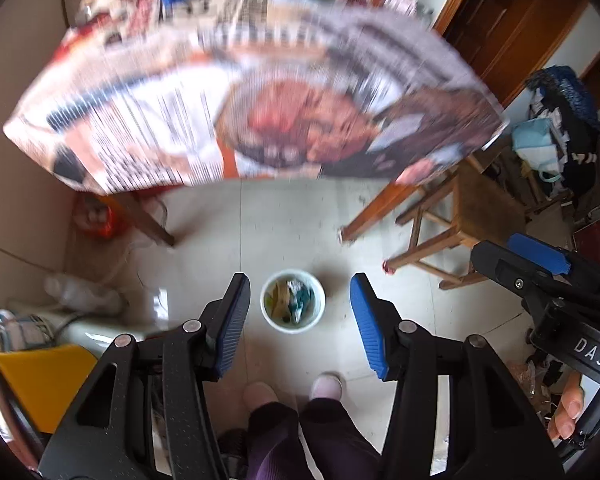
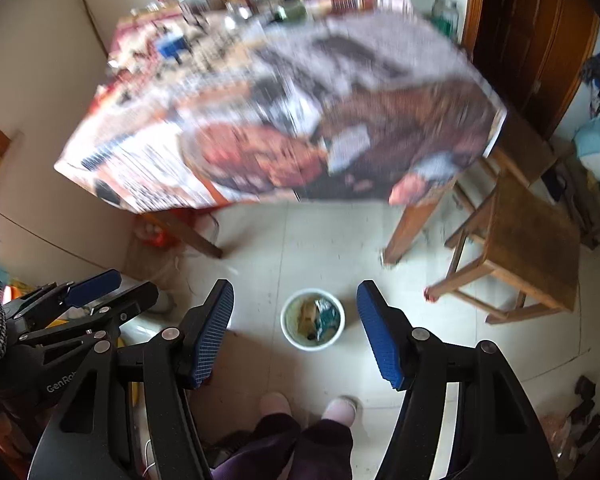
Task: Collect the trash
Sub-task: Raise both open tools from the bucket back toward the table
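Note:
On the tiled floor stands a white round bowl [image 1: 322, 300] [image 2: 342, 316] holding crumpled wrappers [image 1: 298, 305] [image 2: 325, 316], one of them teal. My left gripper [image 1: 300, 280] hangs high above it, open, its blue pads wide apart with nothing between them. My right gripper [image 2: 295, 285] is also open and empty, well above the bowl. In the left wrist view the right gripper [image 1: 540, 256] shows at the right edge. The right wrist view has the left gripper [image 2: 92, 285] at its left edge.
A table under a printed sheet [image 1: 260, 112] [image 2: 284, 128] stands beyond the bowl, its far side crowded with jars. To the right is a wooden stool [image 1: 484, 208] [image 2: 532, 236]. A person's slippered feet [image 1: 327, 386] [image 2: 340, 408] are near the bowl. A clear bottle [image 1: 80, 292] lies left.

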Demonstrator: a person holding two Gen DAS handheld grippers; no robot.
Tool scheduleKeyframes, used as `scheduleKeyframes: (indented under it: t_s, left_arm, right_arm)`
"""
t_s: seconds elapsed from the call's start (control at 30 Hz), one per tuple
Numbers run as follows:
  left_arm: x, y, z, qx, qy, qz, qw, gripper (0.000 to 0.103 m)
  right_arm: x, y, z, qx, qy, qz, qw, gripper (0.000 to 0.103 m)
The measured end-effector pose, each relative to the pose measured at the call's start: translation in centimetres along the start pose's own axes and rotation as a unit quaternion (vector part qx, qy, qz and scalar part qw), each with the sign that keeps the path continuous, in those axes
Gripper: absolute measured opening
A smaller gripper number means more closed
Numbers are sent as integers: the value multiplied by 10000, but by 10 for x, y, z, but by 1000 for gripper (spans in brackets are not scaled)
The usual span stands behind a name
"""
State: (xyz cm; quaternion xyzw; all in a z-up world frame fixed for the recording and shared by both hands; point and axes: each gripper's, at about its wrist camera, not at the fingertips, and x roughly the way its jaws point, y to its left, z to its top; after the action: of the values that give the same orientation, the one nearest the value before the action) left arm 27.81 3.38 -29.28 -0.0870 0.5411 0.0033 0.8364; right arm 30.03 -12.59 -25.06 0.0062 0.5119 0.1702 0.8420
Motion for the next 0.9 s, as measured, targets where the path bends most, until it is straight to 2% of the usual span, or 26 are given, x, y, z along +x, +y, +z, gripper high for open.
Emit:
scheduleKeyframes:
  t_s: [0.23, 0.47, 0.7, 0.77, 0.9]
  left_arm:
    - [-96, -1, 9, 181, -629, -246, 9976, 51]
    - [-177, 5, 16, 377, -1304, -350, 9901, 51]
    - [-219, 17, 19, 385, -1721, -325, 9838, 51]
    - [-228, 19, 21, 360, -1808, -349, 9822, 51]
    - [-241, 19, 26, 482, -2068, -124, 9771, 66]
  right_arm:
    - [-87, 32, 10, -49, -744, -106, 9972, 61]
    - [-152, 61, 10, -18, -1446, -257, 9892, 67]
    - [-185, 77, 11, -16, -1866, -307, 9820, 68]
    - [-188, 78, 13, -21, -1941, -279, 9806, 72]
    - [-187, 73, 22, 42, -2040, -244, 9787, 73]
